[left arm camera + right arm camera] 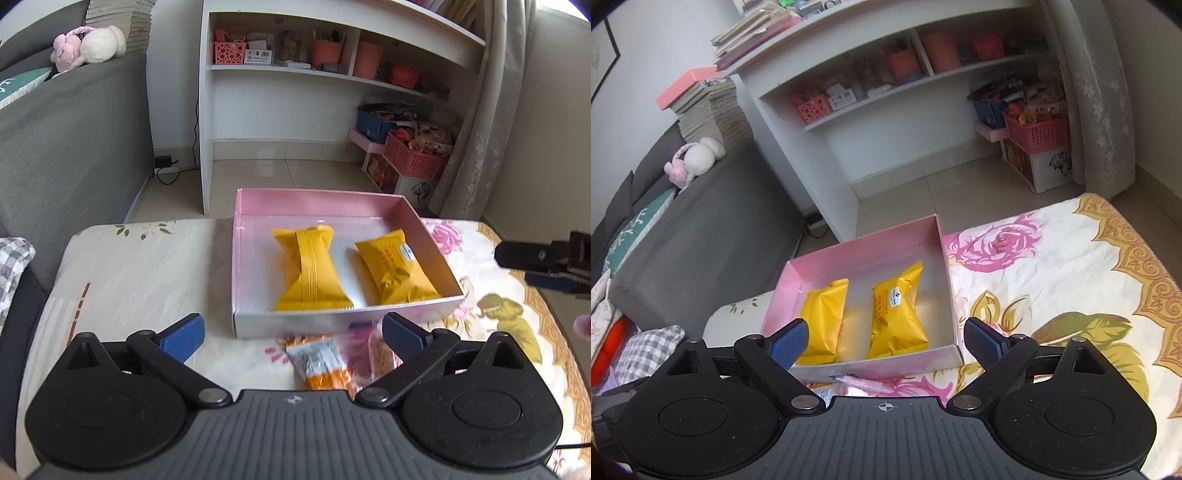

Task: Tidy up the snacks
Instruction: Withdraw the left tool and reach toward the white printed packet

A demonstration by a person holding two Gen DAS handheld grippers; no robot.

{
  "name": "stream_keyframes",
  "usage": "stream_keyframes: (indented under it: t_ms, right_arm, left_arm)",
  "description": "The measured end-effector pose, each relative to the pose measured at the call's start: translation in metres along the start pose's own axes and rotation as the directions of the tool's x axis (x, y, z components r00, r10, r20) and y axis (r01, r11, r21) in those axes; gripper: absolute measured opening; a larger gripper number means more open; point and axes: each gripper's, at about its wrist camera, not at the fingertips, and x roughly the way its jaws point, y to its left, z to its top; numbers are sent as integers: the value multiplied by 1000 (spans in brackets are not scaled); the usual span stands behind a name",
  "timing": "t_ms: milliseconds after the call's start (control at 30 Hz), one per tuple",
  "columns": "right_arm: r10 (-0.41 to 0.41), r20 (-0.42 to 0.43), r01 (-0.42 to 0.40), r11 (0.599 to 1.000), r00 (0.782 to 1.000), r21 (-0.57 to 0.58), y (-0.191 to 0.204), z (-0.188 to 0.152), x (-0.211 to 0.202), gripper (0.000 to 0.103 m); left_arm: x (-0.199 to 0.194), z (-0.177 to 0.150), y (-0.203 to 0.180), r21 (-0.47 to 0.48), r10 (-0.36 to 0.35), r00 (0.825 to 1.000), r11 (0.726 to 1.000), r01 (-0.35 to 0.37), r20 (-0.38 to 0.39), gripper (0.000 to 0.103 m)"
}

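Left wrist shows the left gripper (291,334) spread wide and empty above a loose packet (321,363) just outside the pink box (295,325), where two yellow snacks (312,267) lie side by side; the right gripper (884,341) also gapes empty, likely ready for another pick

Pink box (938,254) open on flowered cloth (1052,280), serving as landmark. Inside the box, two yellow snack packets side by side: seam-up packet (823,325) toward its left wall, printed packet (897,317) nearer its middle, bare floor toward its right wall. Right gripper (884,341) poised above the box's near edge, blue pads (788,343) spread wide, nothing between. Pale pink wrapper (860,384) just below the box's near wall. Grey sofa (713,221) left of the box, white shelf unit (849,110) behind it.
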Motion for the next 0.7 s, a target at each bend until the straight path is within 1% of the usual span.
stream_keyframes:
  t_ms: [100,233,367,433,500,633,700]
  right_arm:
    - [-19,11,19,999,1000,-25,8,-9,-14,96]
    - [-24,35,25,998,999,-50,14,-27,-28,99]
    - [-60,57,66,993,997,-100,17,-47,-34,100]
    - [-71,77,80,989,995,-123,17,-56,-36,100]
    - [-71,87,82,987,994,-140,15,-64,-38,100]
    - [-72,74,83,983,995,-165,11,-78,-38,100]
    - [-75,76,88,980,994,-177,8,-83,-38,100]
  left_arm:
    - [-9,-9,3,-9,14,1000,1000,-14,-28,103]
    - [-20,-27,12,-70,3,999,998,-6,-43,103]
    - [-28,-48,19,-111,-13,1000,994,10,-22,103]
    - [-29,-52,21,-113,-15,999,994,12,-29,103]
    - [-35,-60,24,-109,-22,1000,994,20,-18,103]
    - [-39,-71,29,-106,-30,999,994,27,-22,103]
    - [-41,-76,33,-101,-20,1000,995,18,-18,103]
